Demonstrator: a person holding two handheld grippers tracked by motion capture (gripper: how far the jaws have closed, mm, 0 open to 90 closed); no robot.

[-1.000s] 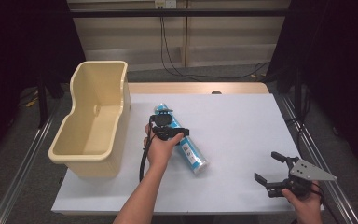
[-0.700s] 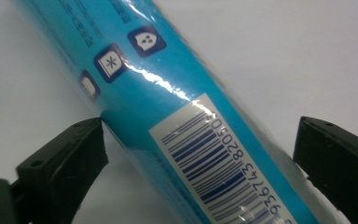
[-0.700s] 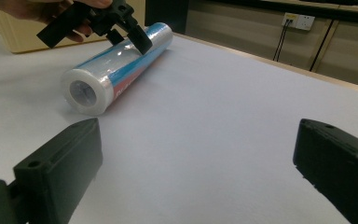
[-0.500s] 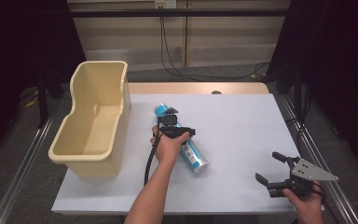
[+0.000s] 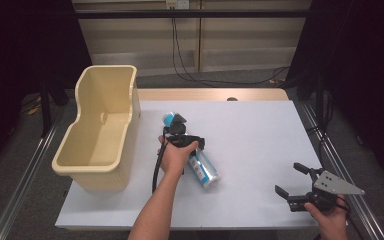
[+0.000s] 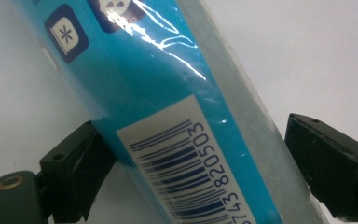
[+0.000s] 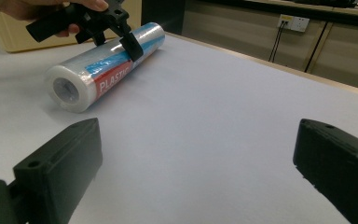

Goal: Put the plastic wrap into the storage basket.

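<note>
A roll of plastic wrap (image 5: 205,169) with a blue and red label lies slanted on the white table (image 5: 260,130). My left gripper (image 5: 180,131) reaches over its far half. In the left gripper view the roll (image 6: 168,93) runs between the jaws of that gripper (image 6: 186,144). The jaws have just been closing. The left pad touches the wrap and a thin gap shows at the right pad. My right gripper (image 5: 290,179) rests open near the table's front right corner with nothing in it, and in its own view (image 7: 196,154) it faces the roll (image 7: 98,70) and the left gripper (image 7: 116,28).
A tall cream plastic bin (image 5: 105,177) stands on the table's left side, close to the roll, and is visible too in the right gripper view (image 7: 9,32). Cables hang behind the table (image 5: 180,55). Metal rails run along both sides of the table.
The left hand shifted slightly over the roll, first forward and right, then back a little. The roll and the right gripper stayed where they were.
</note>
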